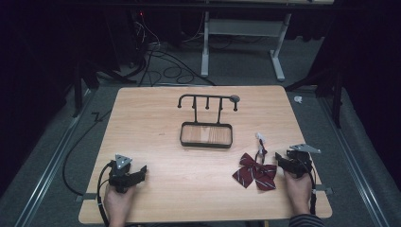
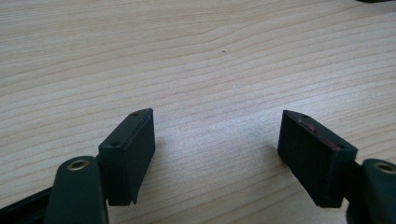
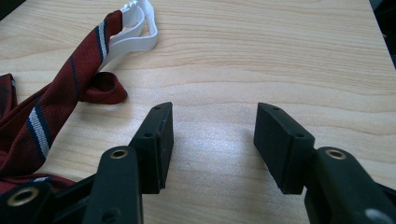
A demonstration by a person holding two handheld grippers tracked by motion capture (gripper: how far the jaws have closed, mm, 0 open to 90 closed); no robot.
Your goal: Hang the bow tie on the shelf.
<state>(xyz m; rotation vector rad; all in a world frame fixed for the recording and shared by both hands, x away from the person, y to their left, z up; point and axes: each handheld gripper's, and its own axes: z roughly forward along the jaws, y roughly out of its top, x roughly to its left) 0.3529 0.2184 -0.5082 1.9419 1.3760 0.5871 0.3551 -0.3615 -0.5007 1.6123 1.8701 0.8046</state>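
- On worktop [image 1: 156, 109]: 1 red striped bow tie [image 1: 254, 172], 1 black rack [image 1: 207, 100] w/ tray [image 1: 206, 144], nothing inside.
- 2 hand-held grippers: left hand-held gripper [image 2: 217, 154] jaws apart; right hand-held gripper [image 3: 212, 140] jaws apart, just beside tie.

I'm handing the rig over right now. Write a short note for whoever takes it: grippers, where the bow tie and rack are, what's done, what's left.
Left hand-held gripper: open, nothing between the jaws, resting low at the near left of the table.
Right hand-held gripper: open, holding nothing, at the near right, just right of the bow tie.
Bow tie: lies flat on the table, its white strap stretched toward the far side. Neither gripper touches it.
Rack: stands upright in its tray at mid-table, pegs bare.
Done: nothing picked up yet.
Left: probably grasp the bow tie and hang it on the rack, judging by the layout.
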